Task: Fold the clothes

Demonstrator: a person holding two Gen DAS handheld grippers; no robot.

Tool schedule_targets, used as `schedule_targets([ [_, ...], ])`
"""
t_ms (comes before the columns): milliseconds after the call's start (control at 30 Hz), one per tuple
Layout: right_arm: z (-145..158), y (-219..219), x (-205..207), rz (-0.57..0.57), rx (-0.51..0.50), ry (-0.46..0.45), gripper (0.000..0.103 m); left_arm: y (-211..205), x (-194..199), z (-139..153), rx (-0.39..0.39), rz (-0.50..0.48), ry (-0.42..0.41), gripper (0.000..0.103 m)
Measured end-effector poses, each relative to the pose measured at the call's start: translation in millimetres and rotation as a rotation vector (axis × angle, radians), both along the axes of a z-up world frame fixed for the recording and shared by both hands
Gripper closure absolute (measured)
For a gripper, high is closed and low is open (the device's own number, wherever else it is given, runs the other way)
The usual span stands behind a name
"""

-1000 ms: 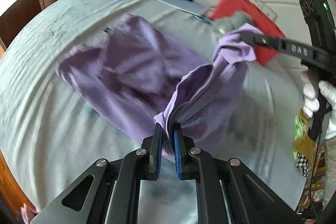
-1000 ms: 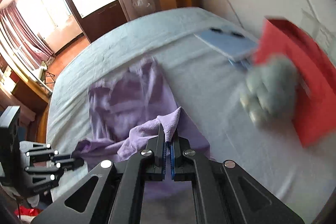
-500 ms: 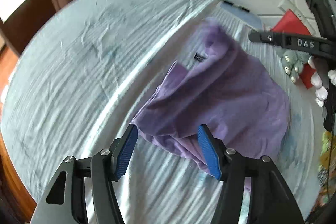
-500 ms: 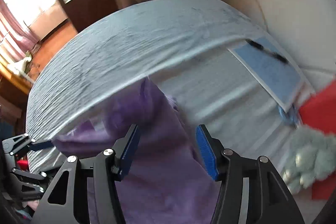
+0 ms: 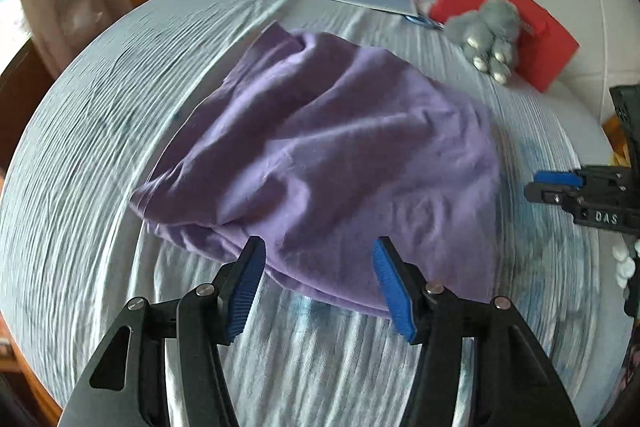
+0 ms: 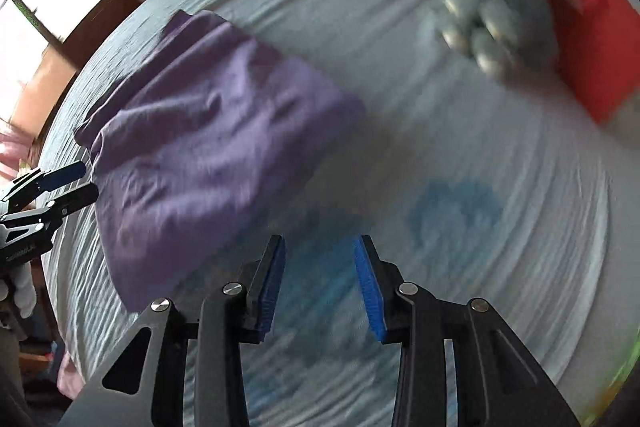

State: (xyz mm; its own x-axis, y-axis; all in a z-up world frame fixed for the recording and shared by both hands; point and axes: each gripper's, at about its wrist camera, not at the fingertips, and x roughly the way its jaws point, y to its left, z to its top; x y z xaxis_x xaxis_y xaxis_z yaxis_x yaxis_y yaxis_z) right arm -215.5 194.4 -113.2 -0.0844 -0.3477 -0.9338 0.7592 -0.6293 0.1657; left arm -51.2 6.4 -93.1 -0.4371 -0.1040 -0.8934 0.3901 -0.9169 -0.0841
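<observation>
The right gripper (image 6: pixel 320 283) is hovering with its blue pads spread wide over the pale striped bedsheet (image 6: pixel 500 227), gripping nothing. The purple garment (image 6: pixel 208 155) is lying bunched to its left. The left gripper (image 6: pixel 52 183) is sitting at the garment's left edge. Far right, a grey plush toy (image 6: pixel 492 15) is leaning against a red box (image 6: pixel 592 39).

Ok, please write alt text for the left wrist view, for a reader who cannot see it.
A purple garment lies folded and rumpled on a pale blue bed sheet, just beyond the open left hand-held gripper. A grey plush toy and a red box sit by the headboard; the right hand-held gripper enters at right.
</observation>
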Motion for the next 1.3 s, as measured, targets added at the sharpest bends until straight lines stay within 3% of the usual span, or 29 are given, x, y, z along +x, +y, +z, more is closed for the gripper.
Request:
schedule_targets([
  [67, -1.4, 4.5, 10.6, -0.042, -0.002, -0.017, 0.064, -4.6, -2.6, 2.8, -0.014, -0.038, -0.003, 0.046],
  [100, -0.2, 2.9, 18.1, -0.062, -0.010, -0.019, 0.058, -9.2, -3.9, 4.3, -0.024, -0.062, -0.004, 0.046],
  [167, 3.1, -3.4, 34.6, -0.106, -0.032, -0.026, 0.032, -26.3, -7.6, 6.3, -0.062, -0.127, -0.006, 0.046],
  [233, 5.9, -10.5, 51.2, -0.165, -0.056, -0.029, 0.014, -45.5, -10.0, 7.2, -0.088, -0.175, -0.001, 0.046],
  [433, -7.0, -31.5, 91.6, -0.413, -0.081, -0.073, 0.012, -93.0, -8.3, -4.7, -0.045, -0.302, -0.035, 0.047],
  [467, -9.7, -34.4, 97.8, -0.440, -0.078, -0.075, 0.018, -96.0, -9.6, -10.3, -0.038, -0.320, -0.051, 0.052],
  [500, -12.8, -39.9, 104.5, -0.456, -0.078, -0.082, 0.028, -98.3, -10.6, -16.9, -0.025, -0.339, -0.066, 0.071],
  [533, -14.9, -45.5, 110.7, -0.458, -0.069, -0.079, 0.045, -100.5, -11.1, -23.2, -0.014, -0.345, -0.083, 0.082],
  [567, -14.6, -50.1, 116.5, -0.455, -0.040, -0.047, 0.072, -102.7, -11.4, -28.7, -0.004, -0.352, -0.098, 0.084],
  [667, -14.4, -59.8, 130.2, -0.444, 0.042, 0.018, 0.083, -108.4, -6.3, -28.9, -0.001, -0.377, -0.094, 0.085],
  [800, -15.7, -44.9, 136.4, -0.464, 0.080, -0.028, 0.086, -125.9, -4.9, -23.5, 0.035, -0.403, -0.128, 0.080],
  [867, -8.2, -33.0, 130.9, -0.488, 0.055, -0.034, 0.086, -132.9, -11.0, -10.7, 0.035, -0.408, -0.106, 0.079],
  [900, -2.8, -27.9, 126.3, -0.503, 0.035, -0.028, 0.084, -136.3, -16.7, -0.3, 0.022, -0.409, -0.073, 0.074],
  [933, 2.6, -22.8, 121.6, -0.517, 0.014, -0.022, 0.070, -139.9, -24.6, 10.0, 0.025, -0.413, -0.032, 0.060],
  [967, 8.0, -18.2, 115.3, -0.536, -0.006, -0.013, 0.040, -144.0, -34.9, 18.2, 0.040, -0.413, 0.003, 0.052],
  [1000, 13.4, -15.1, 104.4, -0.565, -0.024, 0.003, 0.028, -147.6, -47.2, 23.0, 0.053, -0.408, 0.024, 0.047],
  [1033, 17.6, -13.6, 93.3, -0.591, -0.040, 0.016, 0.023, -148.1, -59.9, 23.0, 0.047, -0.402, 0.029, 0.047],
  [1133, 20.7, -23.2, 58.6, -0.643, -0.076, 0.027, 0.024, -151.6, -97.0, 18.7, 0.029, -0.389, 0.035, 0.047],
  [1300, 15.5, -44.8, 11.8, -0.686, -0.085, 0.023, 0.024, -147.0, -122.5, 3.1, 0.012, -0.399, 0.007, 0.047],
])
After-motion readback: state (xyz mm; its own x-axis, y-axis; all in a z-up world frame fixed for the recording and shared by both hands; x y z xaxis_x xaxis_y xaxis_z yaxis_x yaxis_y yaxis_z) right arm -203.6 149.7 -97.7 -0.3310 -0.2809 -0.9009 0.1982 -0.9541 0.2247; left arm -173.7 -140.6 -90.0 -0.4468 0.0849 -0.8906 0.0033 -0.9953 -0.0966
